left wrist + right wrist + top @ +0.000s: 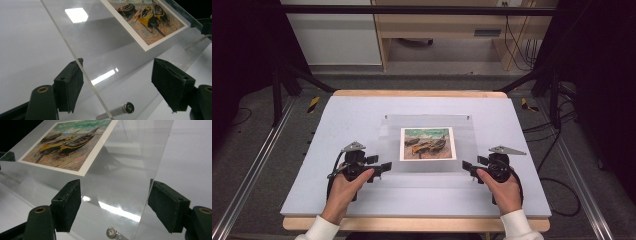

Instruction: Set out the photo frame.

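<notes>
A clear acrylic sheet (387, 142) lies on the table with a print of beached boats (428, 143) at its middle. My left gripper (384, 166) is at the sheet's near left corner and my right gripper (466, 165) at its near right corner. In the left gripper view the jaws (117, 75) stand apart, the sheet's edge (75, 56) runs between them, and the print (150, 22) lies beyond. The right gripper's jaws (115, 195) likewise straddle the sheet's side edge (155, 170) without pressing it, near the print (70, 145). A small metal pin (126, 108) (111, 232) sits under each corner.
The pale blue table top (337, 125) has a wooden rim at front and back. Two small fittings mark the sheet's far edge (427, 116). Metal rails (257, 160) run along both sides, and cables (562, 190) lie on the floor at the right.
</notes>
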The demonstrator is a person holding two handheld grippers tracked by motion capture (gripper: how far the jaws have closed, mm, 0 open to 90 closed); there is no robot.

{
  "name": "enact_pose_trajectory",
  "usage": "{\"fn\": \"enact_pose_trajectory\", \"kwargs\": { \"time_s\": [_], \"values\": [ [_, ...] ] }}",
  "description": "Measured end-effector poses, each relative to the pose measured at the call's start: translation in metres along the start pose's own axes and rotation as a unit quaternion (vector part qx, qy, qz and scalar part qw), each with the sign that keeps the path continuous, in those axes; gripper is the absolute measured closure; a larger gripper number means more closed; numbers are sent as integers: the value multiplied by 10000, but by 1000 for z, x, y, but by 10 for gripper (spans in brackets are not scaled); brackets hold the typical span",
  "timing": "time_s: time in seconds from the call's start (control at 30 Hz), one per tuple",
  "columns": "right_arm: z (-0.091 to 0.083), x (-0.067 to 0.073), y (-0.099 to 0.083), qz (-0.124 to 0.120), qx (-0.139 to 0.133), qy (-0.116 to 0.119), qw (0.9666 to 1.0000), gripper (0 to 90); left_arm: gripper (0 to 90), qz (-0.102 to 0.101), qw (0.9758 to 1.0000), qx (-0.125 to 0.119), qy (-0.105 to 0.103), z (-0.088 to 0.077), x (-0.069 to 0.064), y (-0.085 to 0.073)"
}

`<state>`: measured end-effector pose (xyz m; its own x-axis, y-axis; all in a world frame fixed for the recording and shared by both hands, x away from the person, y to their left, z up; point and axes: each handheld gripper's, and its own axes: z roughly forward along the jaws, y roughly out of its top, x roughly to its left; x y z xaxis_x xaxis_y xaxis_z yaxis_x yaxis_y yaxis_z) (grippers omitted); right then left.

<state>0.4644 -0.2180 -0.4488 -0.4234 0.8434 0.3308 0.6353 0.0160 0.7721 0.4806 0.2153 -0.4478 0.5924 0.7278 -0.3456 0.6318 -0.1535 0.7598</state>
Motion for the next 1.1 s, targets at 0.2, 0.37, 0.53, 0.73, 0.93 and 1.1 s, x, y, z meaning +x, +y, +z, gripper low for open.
{"fn": "enact_pose_trajectory", "kwargs": {
  "time_s": [0.2,0.37,0.53,0.73,0.93,1.1],
  "values": [
    [-9,5,-5,-197,-93,-86,9997,313,319,148,9998,-7,106,-7,-6,-3],
    [-15,9,-10,-400,-183,-166,9989,346,371,170,9997,-40,163,-13,-10,-5],
    [-21,13,-15,-560,-240,-260,9978,375,413,292,9993,-60,246,-18,-13,-9],
    [-27,17,-19,-669,-247,-331,9969,413,441,355,9989,-72,308,-22,-19,-13],
    [-32,19,-22,-706,-276,-366,9965,450,479,371,9987,-117,331,-26,-21,-17],
    [-34,20,-24,-730,-281,-397,9961,465,494,369,9986,-135,341,-27,-22,-18]
  ]
}}
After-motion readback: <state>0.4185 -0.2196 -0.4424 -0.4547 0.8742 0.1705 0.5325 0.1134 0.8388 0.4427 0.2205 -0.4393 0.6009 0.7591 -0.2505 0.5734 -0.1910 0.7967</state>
